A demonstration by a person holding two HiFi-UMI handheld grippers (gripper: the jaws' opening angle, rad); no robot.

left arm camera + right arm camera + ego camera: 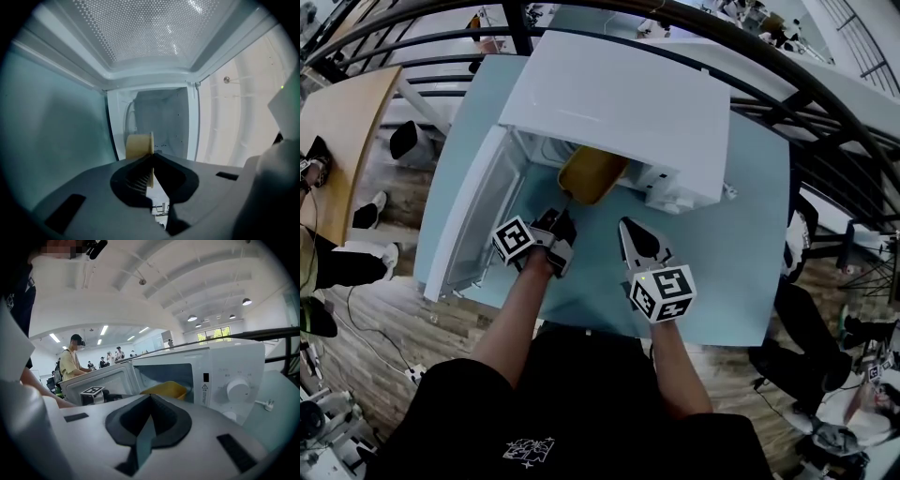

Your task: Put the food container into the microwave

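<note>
The yellow food container point(591, 173) hangs tilted in the mouth of the white microwave point(619, 94), whose door point(473, 211) stands swung open to the left. My left gripper point(565, 206) is shut on the container's near rim. In the left gripper view the container point(139, 145) shows edge-on just past the closed left gripper point(151, 161), with the microwave cavity point(159, 117) ahead. My right gripper point(625, 225) is shut with nothing in it, a little in front of the microwave and right of the container. From the right gripper point(149, 397) view, the container point(166, 389) sits half inside the opening.
The microwave stands on a light blue table point(750, 234). Its control panel with a round dial point(238, 390) is right of the opening, and a white plug point(267, 404) lies on the table beyond. A dark railing point(825, 103) runs behind; a wooden table point(337, 122) is at the far left.
</note>
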